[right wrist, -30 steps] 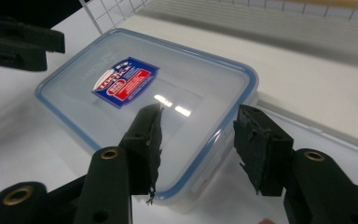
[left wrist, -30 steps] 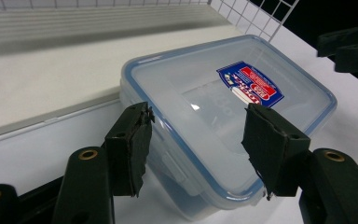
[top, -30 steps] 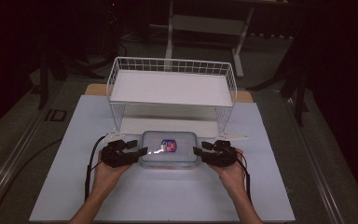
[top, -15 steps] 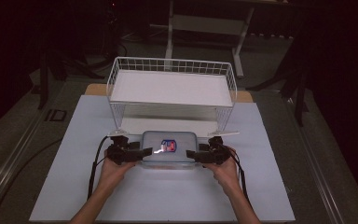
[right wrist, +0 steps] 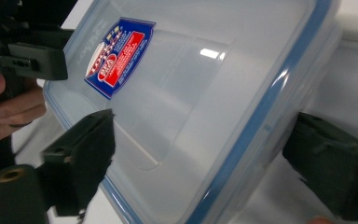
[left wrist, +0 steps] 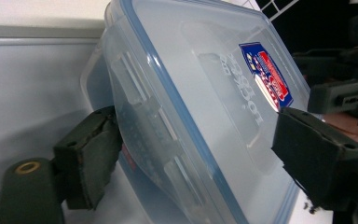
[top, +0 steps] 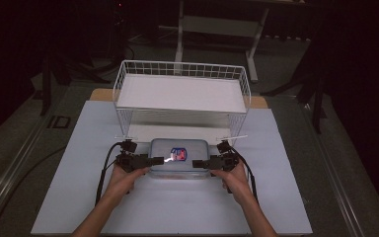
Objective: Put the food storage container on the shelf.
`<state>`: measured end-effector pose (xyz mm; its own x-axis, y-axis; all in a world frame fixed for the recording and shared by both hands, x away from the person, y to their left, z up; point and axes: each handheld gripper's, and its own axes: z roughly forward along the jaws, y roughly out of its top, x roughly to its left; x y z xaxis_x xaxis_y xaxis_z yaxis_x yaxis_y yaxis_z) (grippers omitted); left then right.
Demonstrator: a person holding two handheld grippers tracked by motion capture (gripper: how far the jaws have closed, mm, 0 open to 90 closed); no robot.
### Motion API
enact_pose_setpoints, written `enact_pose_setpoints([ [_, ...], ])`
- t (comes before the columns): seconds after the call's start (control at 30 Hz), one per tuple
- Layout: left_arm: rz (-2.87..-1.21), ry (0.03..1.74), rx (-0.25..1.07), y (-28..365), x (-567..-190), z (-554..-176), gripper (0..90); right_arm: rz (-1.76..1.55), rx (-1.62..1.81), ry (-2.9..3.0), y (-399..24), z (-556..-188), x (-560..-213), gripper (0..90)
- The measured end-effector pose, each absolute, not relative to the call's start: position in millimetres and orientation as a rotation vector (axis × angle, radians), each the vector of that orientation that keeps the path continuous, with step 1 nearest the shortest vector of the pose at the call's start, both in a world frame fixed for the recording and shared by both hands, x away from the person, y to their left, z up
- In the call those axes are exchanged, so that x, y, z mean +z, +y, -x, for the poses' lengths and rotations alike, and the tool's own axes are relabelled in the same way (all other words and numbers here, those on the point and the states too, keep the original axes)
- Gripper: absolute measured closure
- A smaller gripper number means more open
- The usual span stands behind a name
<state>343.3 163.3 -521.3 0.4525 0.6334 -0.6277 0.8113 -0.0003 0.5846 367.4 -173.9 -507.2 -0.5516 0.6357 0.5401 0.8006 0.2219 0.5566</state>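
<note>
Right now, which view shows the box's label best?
The right gripper view: the label sits large, sharp and unblocked on the lid. In the left gripper view it is slanted, and a jaw partly hides it; the high view shows a tiny patch.

The room around me is very dark. In the high view I see a grey floor on both sides of the table, which has a white top and a light wooden edge at its far side. Behind the table stands a grey metal frame with two legs. Dark stands and cables lie at the left.
</note>
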Motion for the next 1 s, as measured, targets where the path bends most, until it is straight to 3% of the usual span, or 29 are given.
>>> enact_pose_setpoints([
  [0.33,-1.691,1.26,-0.24,172,-513,-336,32.8,1.362,-1.235,-2.371,-174,-354,-499,16.0],
  [0.6,-1.739,1.192,-0.165,174,-503,-315,41.3,1.376,-1.365,-2.305,-192,-333,-495,38.2],
  [1.0,-1.721,1.13,-0.165,181,-505,-301,48.7,1.322,-1.453,-2.215,-206,-323,-499,48.9],
])
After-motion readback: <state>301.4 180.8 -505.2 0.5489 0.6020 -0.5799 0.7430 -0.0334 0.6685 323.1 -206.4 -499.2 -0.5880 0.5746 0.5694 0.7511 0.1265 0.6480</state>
